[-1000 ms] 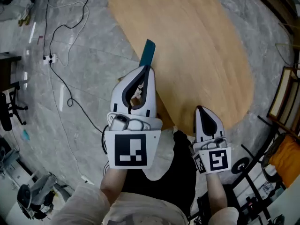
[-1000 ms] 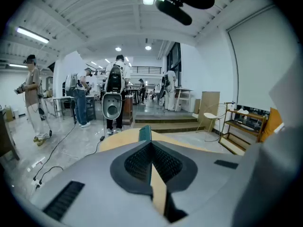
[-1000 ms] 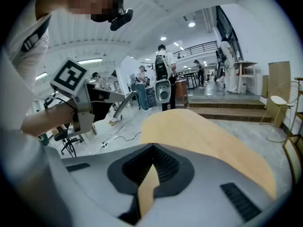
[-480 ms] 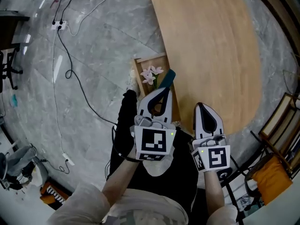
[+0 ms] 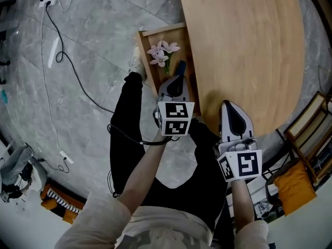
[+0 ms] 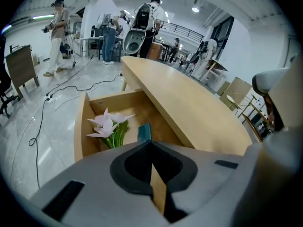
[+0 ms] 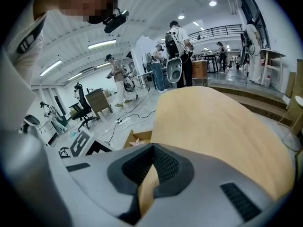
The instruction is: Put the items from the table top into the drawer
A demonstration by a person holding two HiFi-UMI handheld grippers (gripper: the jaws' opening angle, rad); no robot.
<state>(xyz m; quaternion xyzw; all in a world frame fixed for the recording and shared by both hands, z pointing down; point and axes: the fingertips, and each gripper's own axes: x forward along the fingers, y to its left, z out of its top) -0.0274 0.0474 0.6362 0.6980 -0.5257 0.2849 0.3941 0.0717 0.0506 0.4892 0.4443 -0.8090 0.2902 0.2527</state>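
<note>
An open wooden drawer [image 5: 147, 33] juts out from the left side of the oval wooden table top [image 5: 244, 45]. Pink artificial flowers [image 5: 161, 53] lie in it. My left gripper [image 5: 177, 79] is shut on a teal comb [image 5: 180, 68], which sticks out past the jaw tips low over the drawer, next to the flowers. In the left gripper view the comb [image 6: 143, 132] shows just beyond the left gripper [image 6: 150, 143], with the flowers [image 6: 109, 124] to its left. My right gripper [image 5: 228, 105] hangs shut and empty over the table's near edge; the right gripper [image 7: 152, 148] looks along the bare table top [image 7: 222, 126].
Black cables [image 5: 67, 61] and a power strip [image 5: 49, 1] lie on the grey floor to the left. The person's leg and shoe [image 5: 136, 66] stand right beside the drawer. A wooden chair [image 5: 306, 131] is at the right. Several people [image 6: 59, 37] stand in the background.
The left gripper has come down with the comb from above the table edge to low over the drawer. The head view has swung, bringing the drawer and flowers into sight. The right gripper sank slightly.
</note>
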